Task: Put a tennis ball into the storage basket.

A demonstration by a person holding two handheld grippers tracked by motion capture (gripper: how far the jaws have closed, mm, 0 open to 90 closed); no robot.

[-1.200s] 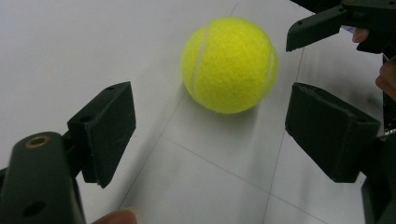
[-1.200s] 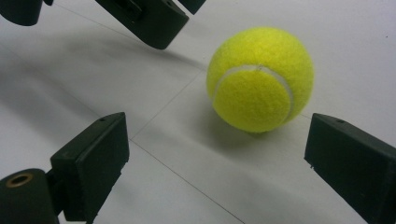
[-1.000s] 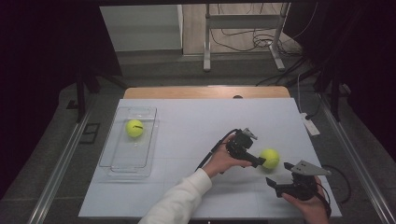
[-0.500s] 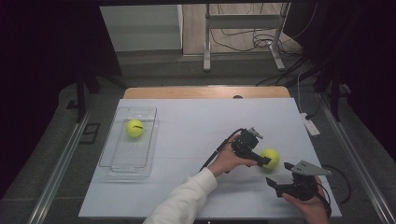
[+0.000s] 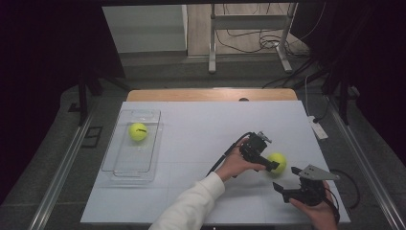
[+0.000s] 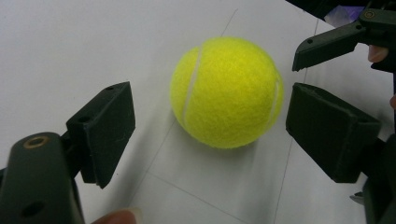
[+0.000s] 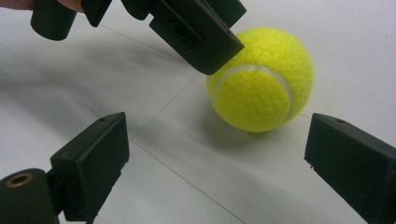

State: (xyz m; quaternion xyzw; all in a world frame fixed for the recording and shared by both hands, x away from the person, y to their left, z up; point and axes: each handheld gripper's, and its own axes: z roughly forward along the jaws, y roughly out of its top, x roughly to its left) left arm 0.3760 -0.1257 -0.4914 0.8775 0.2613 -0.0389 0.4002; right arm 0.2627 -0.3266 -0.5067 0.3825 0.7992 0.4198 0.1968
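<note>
While both tools sit at the near right of the white table (image 5: 201,139), items run near to far. Right gripper (image 5: 287,189): at 5 o'clock, jaws apart, nothing between them. Left gripper (image 5: 274,165): just beyond, jaws apart and just opened wider, flanking the near tennis ball (image 5: 277,162) without pressing it; ball rests on the table at 4 o'clock. Clear tray (image 5: 125,165): at 9 o'clock, with a second tennis ball (image 5: 138,132) lying in its far end.

Yellow tennis ball (image 6: 226,92) w/ white seam; black claws; white table (image 5: 201,129).
</note>
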